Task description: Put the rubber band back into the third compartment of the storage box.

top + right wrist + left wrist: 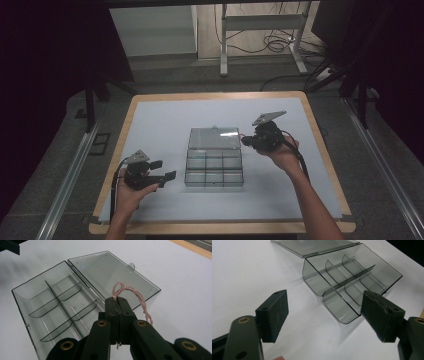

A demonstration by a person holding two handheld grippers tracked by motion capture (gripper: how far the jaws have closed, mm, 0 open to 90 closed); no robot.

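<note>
Cord, a thin pink twisted loop (130, 293), is hanging pinched in the right gripper (117, 302), jaws closed, above the clear smoky plastic compartment box (214, 170) lying open mid-table; likely next: lowering it into 1 compartment. The left gripper (324, 312) is waiting wide open, empty.

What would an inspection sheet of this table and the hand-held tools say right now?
Surface: white mat on a wood-edged table.
Job's things: clear smoky plastic compartment box, lid flat open, six compartments empty; pink twisted string.
Clutter: nothing seen.
Grippers: left tool open beside the box, holding nothing; right tool shut on the string, over the lid.
Cables: black cable trailing from the right tool; loose cables on the floor.
Surroundings: white metal frame behind, dark edges.
</note>
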